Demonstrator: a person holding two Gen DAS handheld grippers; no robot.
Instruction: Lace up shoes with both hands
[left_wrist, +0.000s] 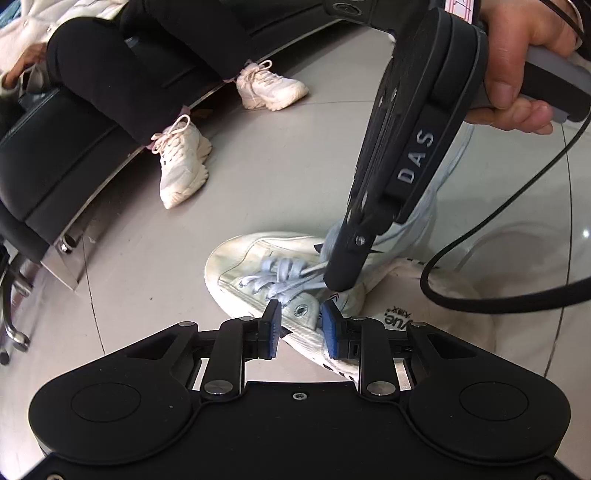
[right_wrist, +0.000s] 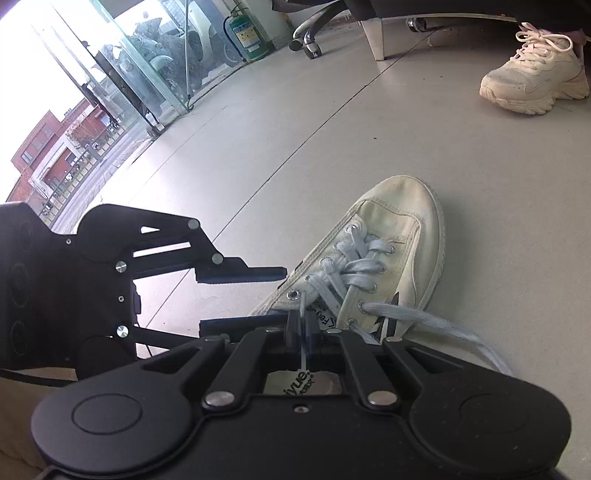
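Note:
A cream canvas shoe (left_wrist: 240, 258) (right_wrist: 399, 229) lies on the grey floor, threaded with a pale blue lace (left_wrist: 280, 277) (right_wrist: 354, 273). My right gripper (left_wrist: 338, 284) (right_wrist: 301, 328) reaches down over the shoe's opening and is shut on a thin strand of the lace that runs up to the top metal eyelet (right_wrist: 294, 294). My left gripper (left_wrist: 302, 328) (right_wrist: 282, 295) stands open at the shoe's side, its blue pads (left_wrist: 272, 332) on either side of that eyelet (left_wrist: 302, 309) with nothing gripped. The other lace end (right_wrist: 424, 317) trails loose to the right.
A seated person's pale sneakers (left_wrist: 181, 162) (right_wrist: 535, 74) rest near a black bench (left_wrist: 55, 155). A black cable (left_wrist: 480, 236) loops at the right beside a round glass piece (left_wrist: 535, 258). A glass wall (right_wrist: 147, 74), a fire extinguisher (right_wrist: 245, 33) and a chair castor (right_wrist: 306, 33) stand further off.

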